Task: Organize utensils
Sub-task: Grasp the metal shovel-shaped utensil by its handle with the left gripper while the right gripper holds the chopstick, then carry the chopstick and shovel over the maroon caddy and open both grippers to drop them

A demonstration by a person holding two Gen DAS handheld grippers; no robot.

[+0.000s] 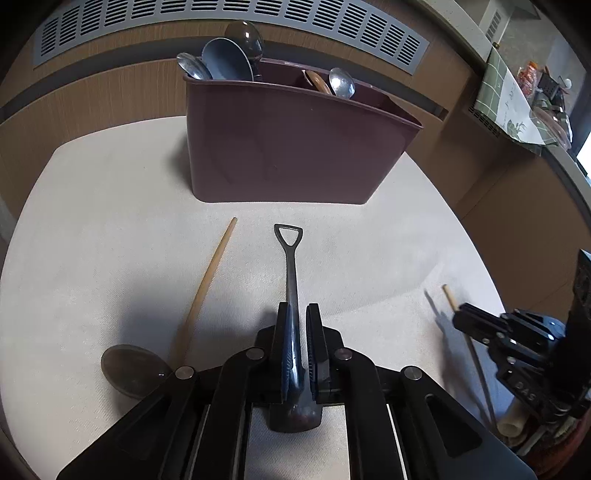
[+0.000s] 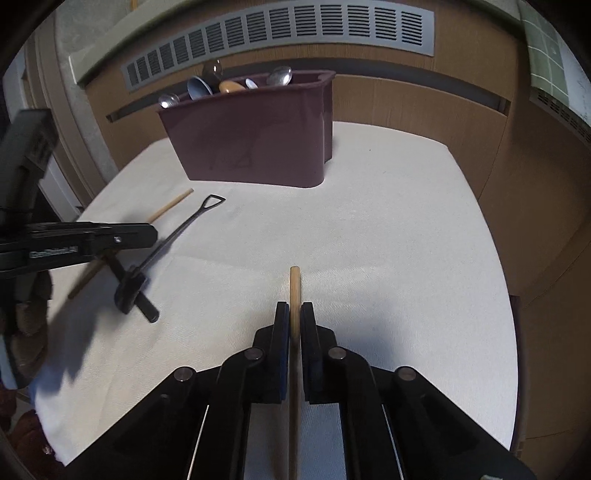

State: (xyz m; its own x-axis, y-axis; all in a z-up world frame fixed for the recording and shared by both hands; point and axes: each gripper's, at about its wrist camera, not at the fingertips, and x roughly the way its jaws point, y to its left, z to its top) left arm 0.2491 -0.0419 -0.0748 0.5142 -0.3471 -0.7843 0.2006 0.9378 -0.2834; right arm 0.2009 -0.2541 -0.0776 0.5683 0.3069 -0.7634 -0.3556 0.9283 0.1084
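My left gripper (image 1: 298,310) is shut on a dark metal shovel-shaped spoon (image 1: 290,254), whose looped handle end points toward the maroon utensil caddy (image 1: 288,147). Beside it on the cloth lies a wooden-handled spoon (image 1: 210,280) with a dark round bowl (image 1: 129,369). My right gripper (image 2: 294,308) is shut on a thin wooden stick (image 2: 294,284) that sticks out past its fingertips. The right wrist view shows the left gripper (image 2: 136,295) at the left with the shovel spoon (image 2: 184,225). Several spoons stand in the caddy (image 2: 258,140).
A white cloth (image 2: 388,240) covers the round table, and its edge curves close on both sides. Behind the caddy are a brown panelled wall and a grey vent grille (image 1: 229,22). A cluttered shelf (image 1: 535,96) sits far right.
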